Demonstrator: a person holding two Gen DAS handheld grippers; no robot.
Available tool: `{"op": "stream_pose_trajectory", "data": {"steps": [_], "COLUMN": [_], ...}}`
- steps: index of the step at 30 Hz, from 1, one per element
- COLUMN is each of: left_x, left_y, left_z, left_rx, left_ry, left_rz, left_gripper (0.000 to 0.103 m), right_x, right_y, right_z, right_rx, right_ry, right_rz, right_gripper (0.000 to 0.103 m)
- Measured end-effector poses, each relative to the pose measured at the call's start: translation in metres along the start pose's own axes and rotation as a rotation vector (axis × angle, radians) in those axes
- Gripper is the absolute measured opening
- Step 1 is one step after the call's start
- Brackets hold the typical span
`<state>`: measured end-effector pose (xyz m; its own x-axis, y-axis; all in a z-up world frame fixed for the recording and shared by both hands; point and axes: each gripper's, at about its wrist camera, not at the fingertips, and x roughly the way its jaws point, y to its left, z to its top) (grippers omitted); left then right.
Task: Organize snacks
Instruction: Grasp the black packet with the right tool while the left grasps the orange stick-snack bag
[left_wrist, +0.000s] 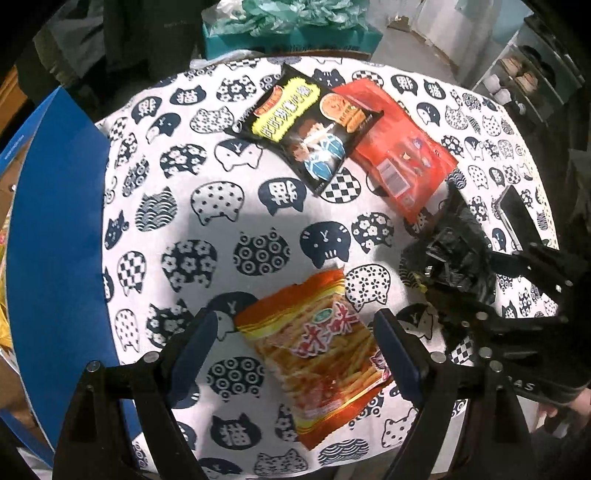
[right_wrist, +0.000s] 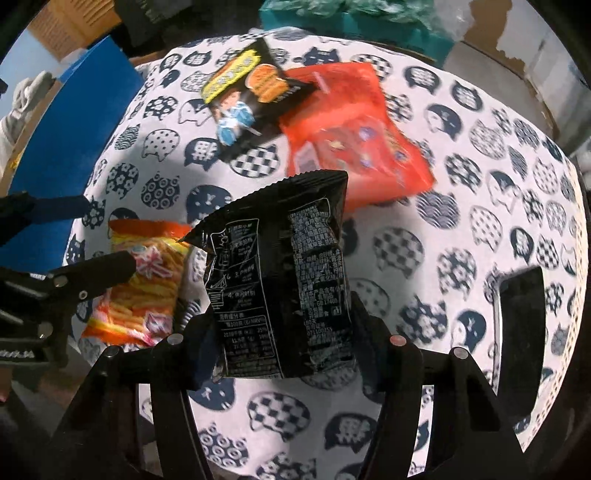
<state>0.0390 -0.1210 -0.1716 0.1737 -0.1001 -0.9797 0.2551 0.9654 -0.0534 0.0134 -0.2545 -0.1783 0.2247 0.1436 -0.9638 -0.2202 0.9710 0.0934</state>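
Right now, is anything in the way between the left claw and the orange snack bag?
No. The left claw is open with the orange snack bag already lying flat between its fingers on the cat tablecloth. Nothing visible sits between them.

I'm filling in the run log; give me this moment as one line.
right gripper: shut on black snack bag, lifted | left gripper: open around orange snack bag on tablecloth | black-yellow bag overlaps red bag

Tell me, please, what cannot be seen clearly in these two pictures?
- Black packet in right tongs: front faces away, right wrist view.
- Red bag: partly under black cartoon packet, left wrist view.
- Orange snack bag: partly behind left tongs, right wrist view.
- Back-label print: too small.
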Motion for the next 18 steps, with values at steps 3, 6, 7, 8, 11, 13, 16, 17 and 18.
{"op": "stream_pose_trajectory", "data": {"steps": [3, 6, 7, 8, 11, 13, 16, 17, 18], "left_x": [0.011, 0.018, 0.020, 0.022, 0.032, 0.040, 0.050, 0.051, 0.051], "left_y": [-0.008, -0.014, -0.016, -0.018, -0.024, -0.028, -0.029, -0.030, -0.031], "left_z": [-0.002, -0.002, -0.002, -0.003, -0.005, -0.004, -0.008, -0.010, -0.011], "left_rx": [0.013, 0.034, 0.040, 0.047, 0.061, 0.069, 0.076, 0.084, 0.095], "left_ry": [0.033, 0.056, 0.055, 0.061, 0.085, 0.110, 0.148, 0.138, 0.127], "left_rz": [-0.001, 0.008, 0.016, 0.027, 0.038, 0.030, 0.012, 0.015, 0.018], "left_gripper": [0.087, 0.087, 0.087, 0.087, 0.090, 0.090, 0.090, 0.089, 0.087], "right_x": [-0.006, -0.007, -0.008, -0.009, -0.010, -0.010, -0.012, -0.013, -0.015], "right_y": [-0.009, -0.018, -0.020, -0.020, -0.020, -0.019, -0.022, -0.022, -0.023], "right_z": [-0.006, -0.007, -0.007, -0.008, -0.008, -0.007, -0.008, -0.008, -0.010], "right_rx": [0.020, 0.036, 0.039, 0.041, 0.042, 0.043, 0.046, 0.046, 0.046], "right_ry": [-0.006, -0.014, -0.014, -0.014, -0.017, -0.018, -0.020, -0.021, -0.021], "right_rz": [0.000, 0.003, 0.005, 0.005, 0.009, 0.009, 0.011, 0.010, 0.009], "right_gripper": [0.062, 0.062, 0.062, 0.062, 0.062, 0.062, 0.062, 0.062, 0.062]}}
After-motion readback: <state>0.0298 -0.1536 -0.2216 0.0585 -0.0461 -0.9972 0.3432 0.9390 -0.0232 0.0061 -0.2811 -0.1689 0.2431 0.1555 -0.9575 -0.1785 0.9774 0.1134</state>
